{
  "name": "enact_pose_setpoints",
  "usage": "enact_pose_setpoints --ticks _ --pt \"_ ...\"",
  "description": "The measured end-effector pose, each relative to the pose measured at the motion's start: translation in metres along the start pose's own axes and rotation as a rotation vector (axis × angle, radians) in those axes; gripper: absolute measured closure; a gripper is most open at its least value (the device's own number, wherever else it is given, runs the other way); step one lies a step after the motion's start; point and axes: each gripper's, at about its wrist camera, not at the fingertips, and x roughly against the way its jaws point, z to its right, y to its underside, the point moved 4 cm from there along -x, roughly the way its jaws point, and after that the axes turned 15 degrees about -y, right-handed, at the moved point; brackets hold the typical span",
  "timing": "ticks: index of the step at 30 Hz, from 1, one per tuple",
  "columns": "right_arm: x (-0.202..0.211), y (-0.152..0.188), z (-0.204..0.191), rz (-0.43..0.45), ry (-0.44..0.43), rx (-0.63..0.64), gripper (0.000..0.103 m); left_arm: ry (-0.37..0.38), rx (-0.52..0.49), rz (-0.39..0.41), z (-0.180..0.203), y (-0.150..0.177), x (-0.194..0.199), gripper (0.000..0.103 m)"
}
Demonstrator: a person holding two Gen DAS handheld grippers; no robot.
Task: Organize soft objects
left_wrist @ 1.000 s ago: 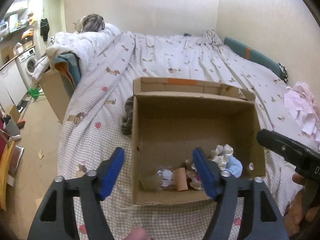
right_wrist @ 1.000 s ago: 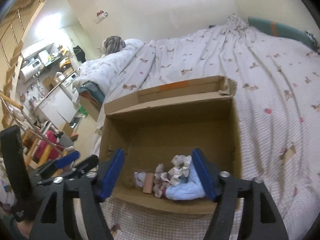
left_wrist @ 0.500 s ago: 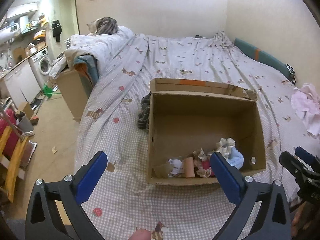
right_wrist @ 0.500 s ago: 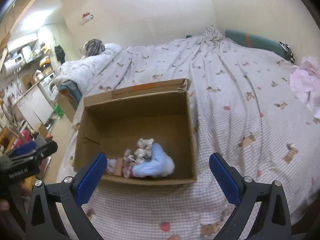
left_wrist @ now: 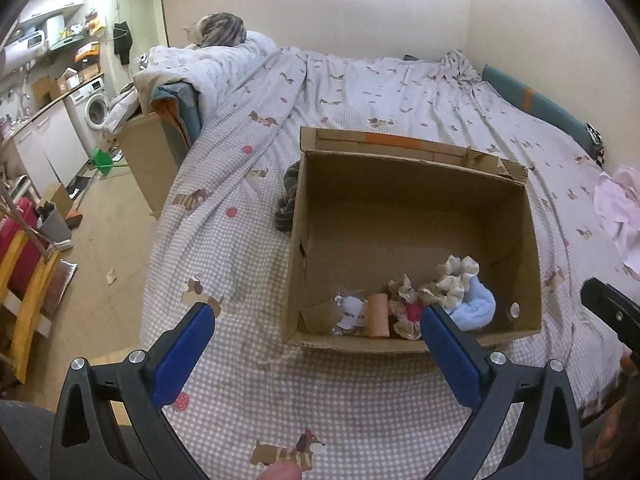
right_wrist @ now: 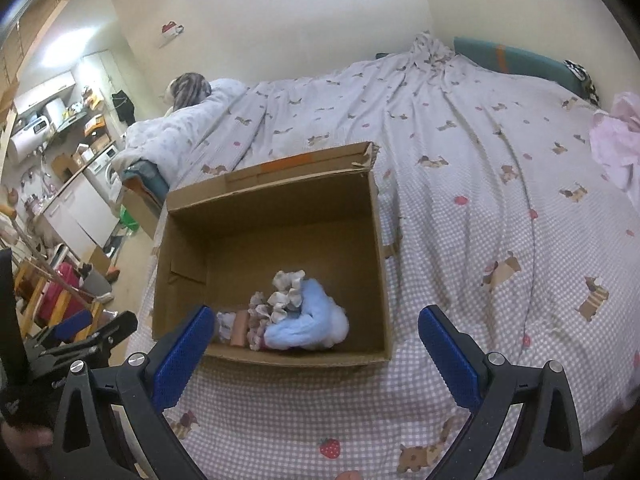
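An open cardboard box [left_wrist: 532, 240] [right_wrist: 380, 248] stands on the bed. In its near corner lie a light blue soft item [left_wrist: 474, 306] [right_wrist: 308, 320], beige frilly pieces [left_wrist: 456, 276] [right_wrist: 286, 288] and a small pink roll [left_wrist: 378, 314]. My left gripper [left_wrist: 318, 344] is open and empty, above the bedspread in front of the box. My right gripper [right_wrist: 316, 348] is open and empty, also in front of the box. A pink cloth [left_wrist: 620, 208] [right_wrist: 616, 144] lies on the bed at the far right. A dark striped soft item [left_wrist: 288, 204] lies against the box's left wall.
The bed [left_wrist: 360, 92] has a checked spread with dog prints. A rumpled duvet with a striped cat [left_wrist: 222, 32] on it lies at the far left. A brown box [left_wrist: 152, 160] stands by the bed. The floor with clutter and a washing machine [left_wrist: 94, 110] lies left.
Both grippers have opened wide and drawn back and up from the box. The soft items they were over stay in the box.
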Motion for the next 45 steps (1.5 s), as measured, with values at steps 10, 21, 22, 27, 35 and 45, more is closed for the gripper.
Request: enact_pose_setpoints --ticks 10,21,22,27,35,45 --pt "0.002 0.000 0.003 -0.006 -0.008 -0.001 0.000 -0.021 -0.042 0.002 0.004 -0.002 -0.006 0.001" --pt "0.000 0.004 0.003 -0.018 0.000 -0.012 0.000 0.007 -0.034 -0.001 -0.004 0.003 -0.006 0.001" --pt "0.000 0.005 0.003 -0.018 -0.006 -0.024 0.000 0.009 -0.039 0.000 -0.004 0.004 -0.007 0.001" --pt "0.002 0.009 0.007 -0.009 -0.010 -0.060 0.000 0.023 -0.041 -0.005 -0.008 0.011 -0.008 0.001" --pt "0.000 0.012 -0.003 -0.003 0.008 -0.010 0.000 0.063 -0.030 -0.001 -0.010 0.012 -0.003 0.001" --pt "-0.002 0.014 -0.009 -0.005 0.016 0.032 0.000 0.091 -0.009 0.016 -0.015 0.010 0.003 0.001"
